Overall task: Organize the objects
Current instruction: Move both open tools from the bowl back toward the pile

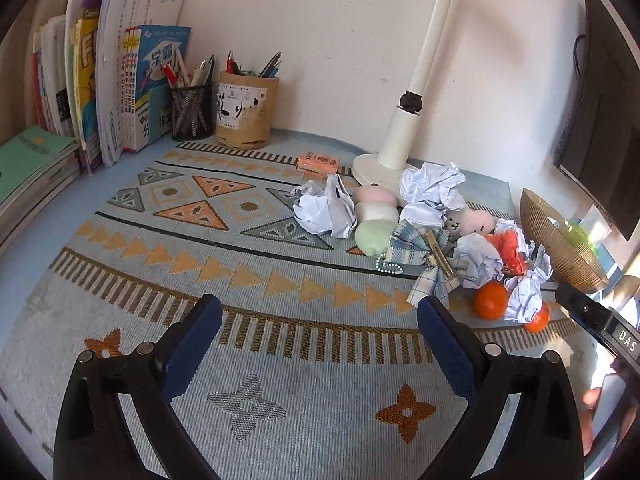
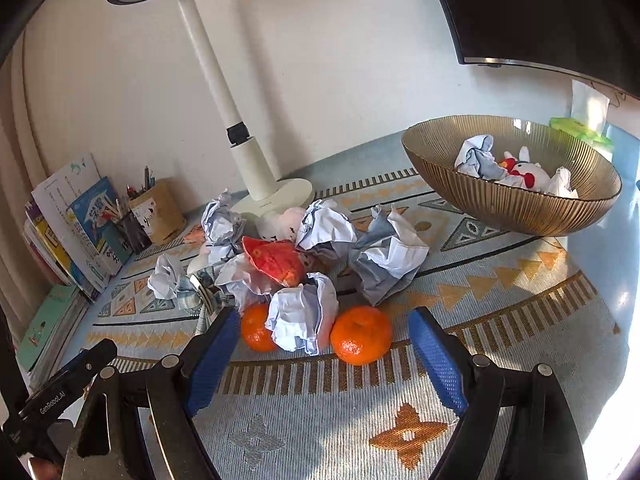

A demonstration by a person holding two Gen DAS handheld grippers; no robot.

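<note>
A heap of clutter lies on the patterned mat: crumpled paper balls (image 2: 304, 314) (image 1: 324, 210), two oranges (image 2: 361, 334) (image 1: 490, 300), a red fish toy (image 2: 276, 258), a plaid bow clip (image 1: 424, 252), pastel plush dumplings (image 1: 374, 216) and a small plush face (image 1: 460, 222). A ribbed gold bowl (image 2: 516, 204) (image 1: 560, 236) at the right holds a paper ball and a white plush. My right gripper (image 2: 318, 340) is open and empty, just in front of the oranges and a paper ball. My left gripper (image 1: 320, 328) is open and empty over the mat, left of the heap.
A white desk lamp (image 1: 404, 132) (image 2: 256, 184) stands behind the heap. Books (image 1: 100, 92), a mesh pen cup (image 1: 192, 112) and a cork pen holder (image 1: 246, 110) stand at the back left. An orange eraser box (image 1: 318, 162) lies near the lamp. A dark monitor (image 1: 600, 120) is at the right.
</note>
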